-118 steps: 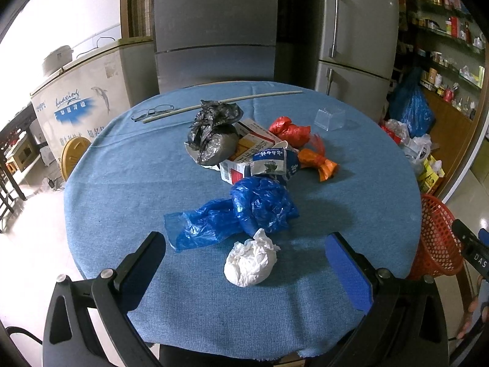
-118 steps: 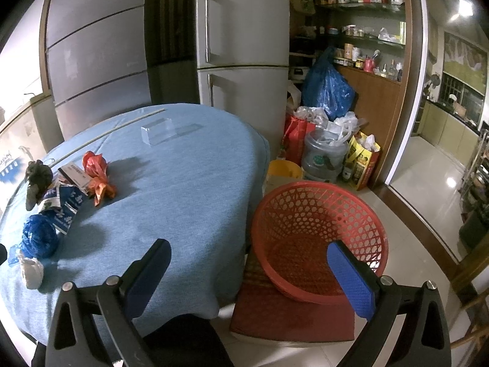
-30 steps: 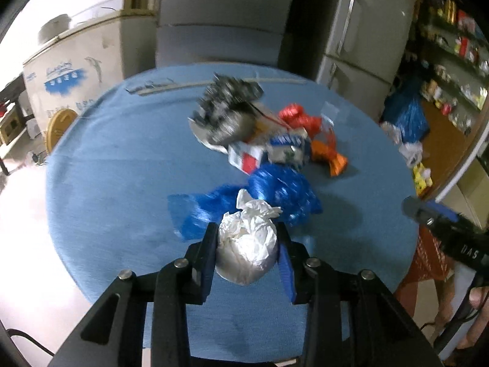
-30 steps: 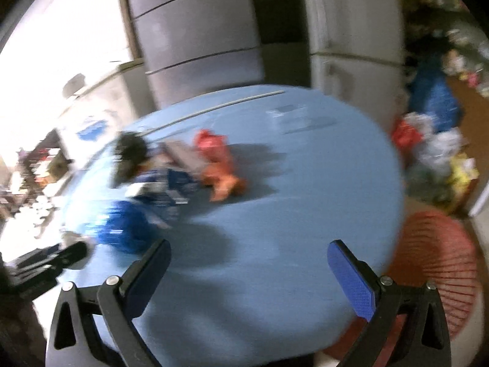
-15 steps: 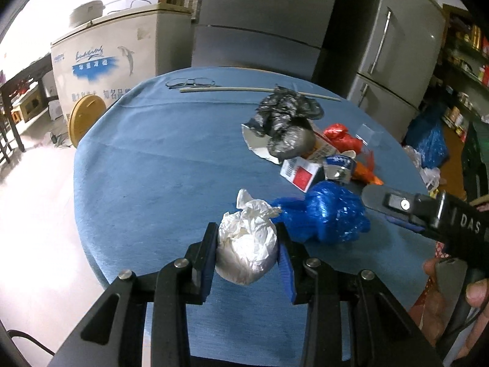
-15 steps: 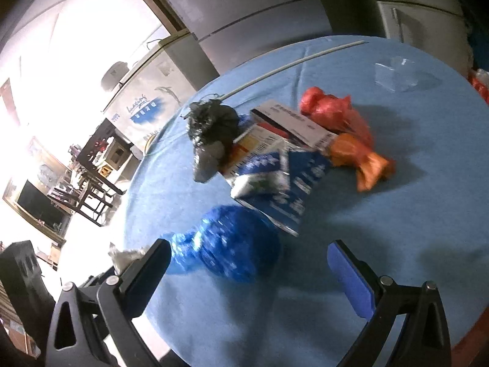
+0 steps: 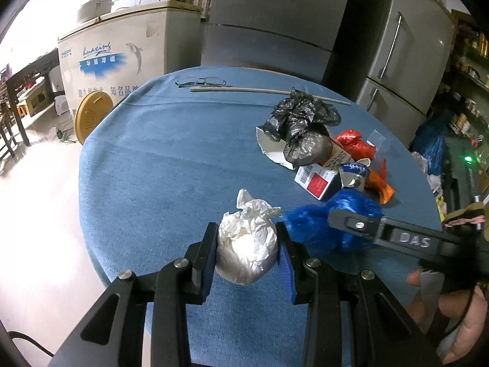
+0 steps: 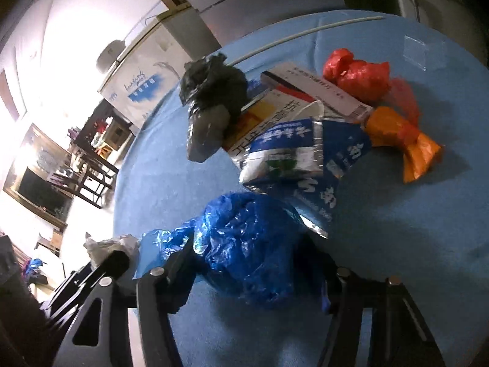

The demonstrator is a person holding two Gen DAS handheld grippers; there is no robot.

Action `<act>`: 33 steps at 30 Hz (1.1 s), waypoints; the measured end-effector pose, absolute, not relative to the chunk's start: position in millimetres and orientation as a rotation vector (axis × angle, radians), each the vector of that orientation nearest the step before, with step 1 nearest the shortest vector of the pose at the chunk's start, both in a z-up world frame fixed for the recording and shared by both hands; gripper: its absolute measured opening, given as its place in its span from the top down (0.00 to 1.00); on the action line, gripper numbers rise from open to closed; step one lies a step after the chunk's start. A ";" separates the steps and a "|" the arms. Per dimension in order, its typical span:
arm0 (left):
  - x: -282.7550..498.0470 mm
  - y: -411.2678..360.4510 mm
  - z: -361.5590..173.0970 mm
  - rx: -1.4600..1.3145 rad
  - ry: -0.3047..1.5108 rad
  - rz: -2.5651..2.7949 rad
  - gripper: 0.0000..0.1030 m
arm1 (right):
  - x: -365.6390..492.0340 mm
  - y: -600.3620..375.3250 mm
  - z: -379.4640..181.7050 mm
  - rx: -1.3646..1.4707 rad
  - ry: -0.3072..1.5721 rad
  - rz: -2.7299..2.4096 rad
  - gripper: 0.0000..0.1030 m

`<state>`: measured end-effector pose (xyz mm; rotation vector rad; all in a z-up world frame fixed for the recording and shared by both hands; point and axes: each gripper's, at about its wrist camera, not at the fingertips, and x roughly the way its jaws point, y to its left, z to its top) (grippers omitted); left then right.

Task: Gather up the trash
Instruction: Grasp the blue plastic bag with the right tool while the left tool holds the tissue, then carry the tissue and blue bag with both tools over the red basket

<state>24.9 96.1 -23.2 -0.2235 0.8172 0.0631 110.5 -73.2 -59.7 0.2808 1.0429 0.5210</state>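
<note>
Two trash items gripped or nearly so — white wad and blue bag.

White wad sits pinched between the left gripper's pads, jaws narrow, at the near edge of the table. Just beside it, the blue bag lies between the right gripper's jaws, which are closing; a second ago they stood wide over bare cloth, well short of the bag. Whether the pads press it yet — cannot tell, the plastic hides them. Beyond lie the black bag, cartons, red bag and orange wrapper, untouched. Judgement: both hands will soon be loaded, so a trip to a bin comes next; the bag's loose tail may drag.
</note>
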 end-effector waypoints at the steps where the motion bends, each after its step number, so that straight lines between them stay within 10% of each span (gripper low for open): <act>1: 25.3 95.5 -23.3 -0.222 0.818 0.062 0.63 | 106.9 -79.3 -57.6 0.287 1.040 0.521 0.37; 33: 58.1 -17.5 -15.2 0.017 0.894 -0.058 0.63 | 41.4 -296.2 -38.3 0.524 0.840 0.182 0.37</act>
